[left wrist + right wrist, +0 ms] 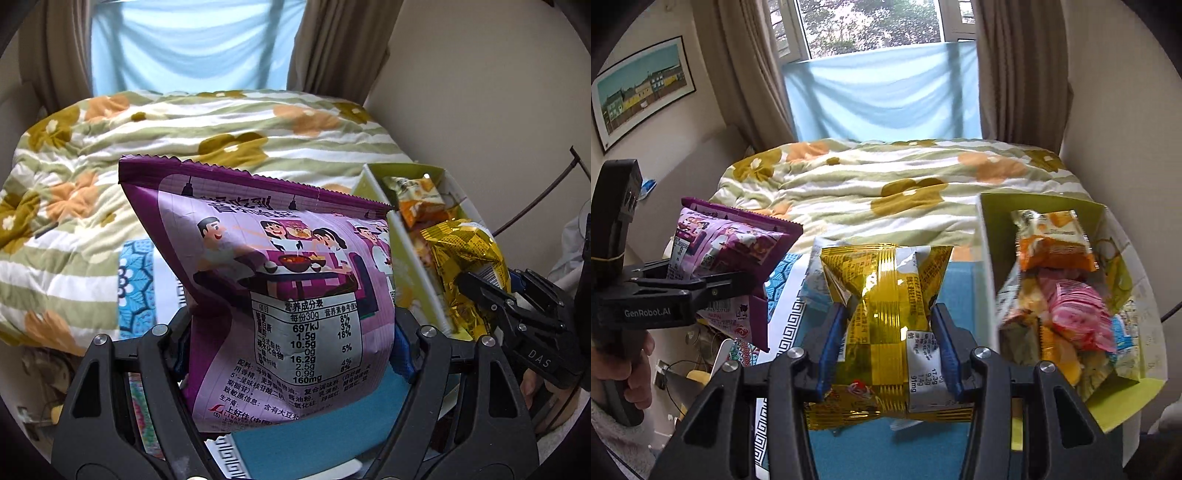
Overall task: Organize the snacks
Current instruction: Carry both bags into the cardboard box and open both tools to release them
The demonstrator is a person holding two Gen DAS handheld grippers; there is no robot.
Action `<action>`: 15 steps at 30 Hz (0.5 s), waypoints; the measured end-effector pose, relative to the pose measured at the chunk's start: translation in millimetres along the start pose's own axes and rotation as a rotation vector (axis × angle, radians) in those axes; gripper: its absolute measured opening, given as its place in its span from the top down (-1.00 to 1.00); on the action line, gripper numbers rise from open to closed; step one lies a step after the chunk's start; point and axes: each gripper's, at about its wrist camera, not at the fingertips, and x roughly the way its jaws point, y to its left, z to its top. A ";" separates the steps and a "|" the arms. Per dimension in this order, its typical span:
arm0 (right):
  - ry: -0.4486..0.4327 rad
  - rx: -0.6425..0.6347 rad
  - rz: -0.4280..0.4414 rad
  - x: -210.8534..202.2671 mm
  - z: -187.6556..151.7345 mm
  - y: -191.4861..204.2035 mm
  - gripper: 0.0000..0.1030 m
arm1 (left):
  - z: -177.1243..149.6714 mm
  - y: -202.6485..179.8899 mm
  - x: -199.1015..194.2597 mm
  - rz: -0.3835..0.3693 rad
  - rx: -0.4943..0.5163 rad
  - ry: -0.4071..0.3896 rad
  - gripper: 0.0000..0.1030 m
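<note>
While both bags [280, 280] aloft, box [984, 258] rightward

Purple snack bag [280, 280]: glossy, zigzag-sealed top edge, cartoon diners around a hotpot, white nutrition table with black print below. Upright in centre frame of the left wrist view, back panel facing the camera, lower half pinched inward from both sides, raised off the surface; at left of frame in the right wrist view.

Gold snack bag [886, 317]: shiny foil, ribbed stripes, white label with small print. Upright at centre of the right wrist view, squeezed narrow at its middle.

Green box [997, 210]: open, at right of frame, holding an orange packet [1052, 243] on top and a pink packet [1078, 314] beneath, among others too jumbled to tell.
</note>
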 end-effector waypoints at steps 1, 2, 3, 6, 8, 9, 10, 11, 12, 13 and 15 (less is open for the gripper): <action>-0.005 0.007 -0.011 -7.2 1.2 -14.1 0.16 | 3.0 -14.9 3.0 -0.013 -0.004 -0.005 -0.50; -0.012 0.009 -0.023 -14.1 5.4 -27.4 0.16 | 5.6 -30.8 7.3 -0.018 -0.003 -0.006 -0.50; -0.021 0.009 -0.035 -21.3 6.3 -41.2 0.16 | 8.5 -47.0 12.4 -0.026 0.002 -0.005 -0.50; -0.044 0.013 -0.067 -43.3 9.3 -82.1 0.16 | 15.7 -95.8 29.7 -0.059 0.009 -0.006 -0.50; -0.053 0.020 -0.086 -53.7 11.1 -110.3 0.16 | 18.1 -124.3 40.3 -0.072 0.017 -0.009 -0.50; -0.057 0.025 -0.093 -57.0 12.4 -123.6 0.16 | 19.1 -137.1 46.0 -0.075 0.019 -0.009 -0.50; -0.059 0.030 -0.098 -59.5 13.6 -137.1 0.16 | 19.6 -149.3 51.6 -0.077 0.020 -0.008 -0.50; -0.062 0.034 -0.102 -60.8 15.3 -149.5 0.16 | 20.1 -160.6 57.1 -0.077 0.018 -0.008 -0.50; -0.064 0.037 -0.106 -62.2 17.0 -161.5 0.16 | 20.2 -170.4 62.1 -0.076 0.014 -0.010 -0.50; -0.063 0.037 -0.108 -63.0 18.8 -172.5 0.16 | 20.4 -180.2 67.3 -0.073 0.009 -0.011 -0.50; -0.057 0.034 -0.106 -60.8 22.7 -192.5 0.16 | 19.1 -196.0 76.3 -0.061 -0.004 -0.009 -0.50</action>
